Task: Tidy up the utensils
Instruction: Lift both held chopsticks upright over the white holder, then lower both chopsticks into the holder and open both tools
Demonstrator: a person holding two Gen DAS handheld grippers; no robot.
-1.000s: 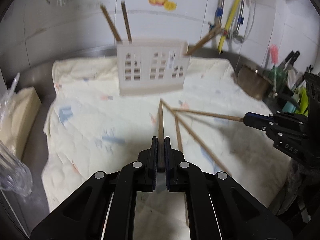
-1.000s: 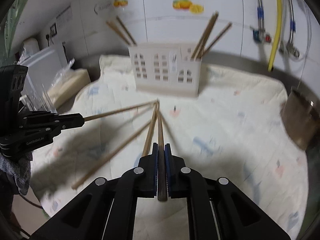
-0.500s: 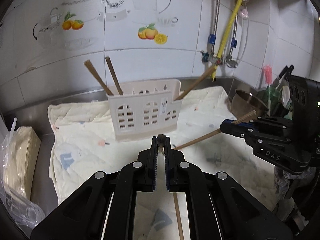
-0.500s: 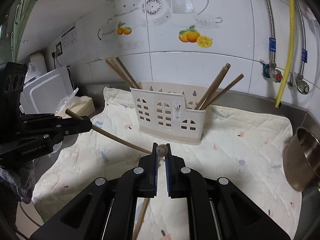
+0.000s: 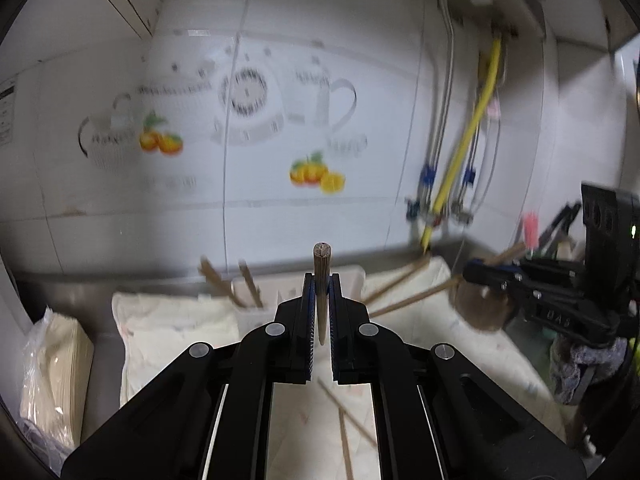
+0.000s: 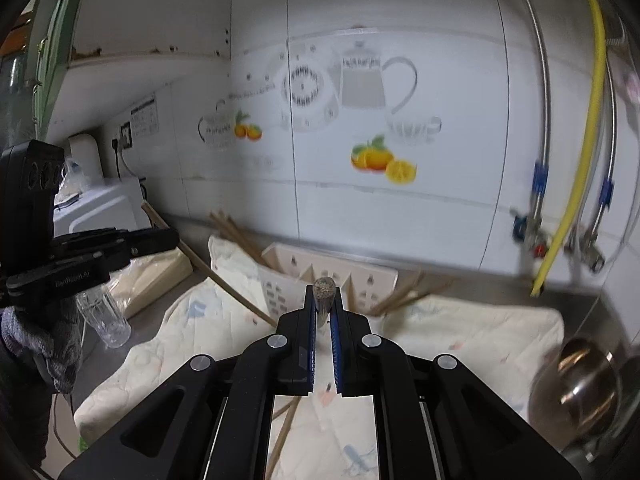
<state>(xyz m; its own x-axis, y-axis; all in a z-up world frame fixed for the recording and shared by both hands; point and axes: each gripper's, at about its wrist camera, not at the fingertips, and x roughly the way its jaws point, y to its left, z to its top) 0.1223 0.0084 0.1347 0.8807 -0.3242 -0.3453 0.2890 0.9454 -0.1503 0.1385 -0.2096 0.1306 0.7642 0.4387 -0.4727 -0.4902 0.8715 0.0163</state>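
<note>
My left claw (image 5: 320,282) is clamped on a chopstick (image 5: 321,264) standing upright at centre frame; my right claw (image 6: 324,296) pinches a second chopstick (image 6: 324,292) the same way. Each grip is narrow, only the pads biting, so a stick could pivot or slip out as I tilt toward the holder (image 6: 340,280), low centre in the right view. Its compartments are small and other sticks already lean in them, so a tip may catch the rim. More chopsticks (image 5: 344,432) lie on the cloth (image 6: 480,328) over the surface
</note>
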